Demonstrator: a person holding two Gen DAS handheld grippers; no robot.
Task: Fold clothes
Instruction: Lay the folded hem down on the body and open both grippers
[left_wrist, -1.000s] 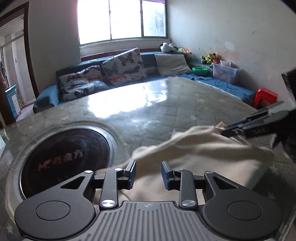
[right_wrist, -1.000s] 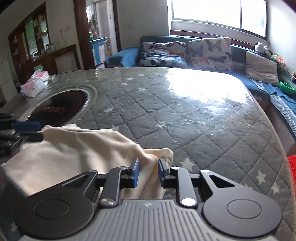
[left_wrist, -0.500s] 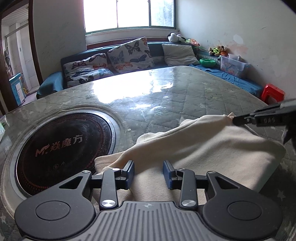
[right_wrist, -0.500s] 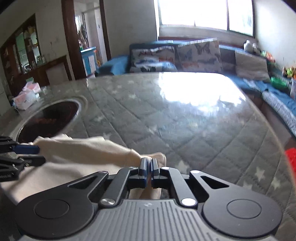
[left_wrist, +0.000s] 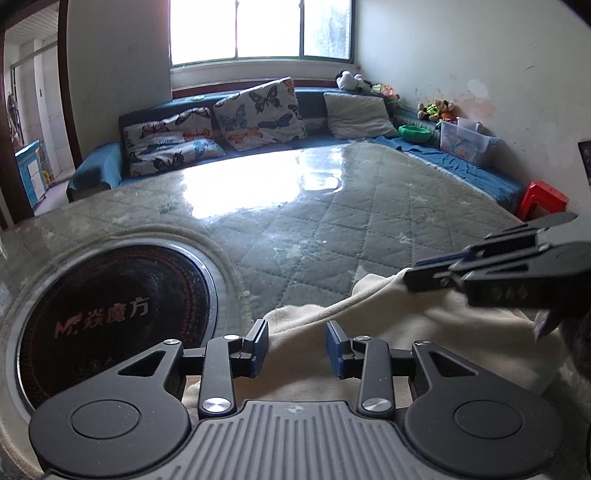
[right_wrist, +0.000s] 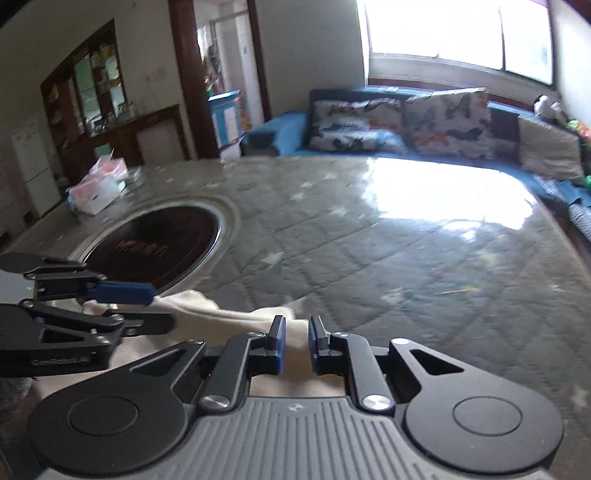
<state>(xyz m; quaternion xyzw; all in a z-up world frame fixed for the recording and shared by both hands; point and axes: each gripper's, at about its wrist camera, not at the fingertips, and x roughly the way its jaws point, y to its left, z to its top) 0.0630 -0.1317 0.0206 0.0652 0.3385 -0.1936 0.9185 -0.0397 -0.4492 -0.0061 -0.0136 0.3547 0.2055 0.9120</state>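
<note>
At the near edge of the quilted table (left_wrist: 369, 229), beside the round inset hob (left_wrist: 110, 317), a cream garment (left_wrist: 424, 332) is bunched. Both the left gripper (left_wrist: 297, 345) and right gripper (right_wrist: 296, 343) are held apart, unclamped. Soft, light, floppy cloth is judged; hems or corners should be pinched.

My right gripper (right_wrist: 296, 345): jaws parted, cream cloth (right_wrist: 229, 325) between and beneath them. Left gripper (right_wrist: 155, 306) at left edge, fingers apart over cloth. Round black hob (right_wrist: 155, 251) beyond, set in quilted table (right_wrist: 406, 258).

Window (left_wrist: 258, 27) glare (blown out), blurred edges
</note>
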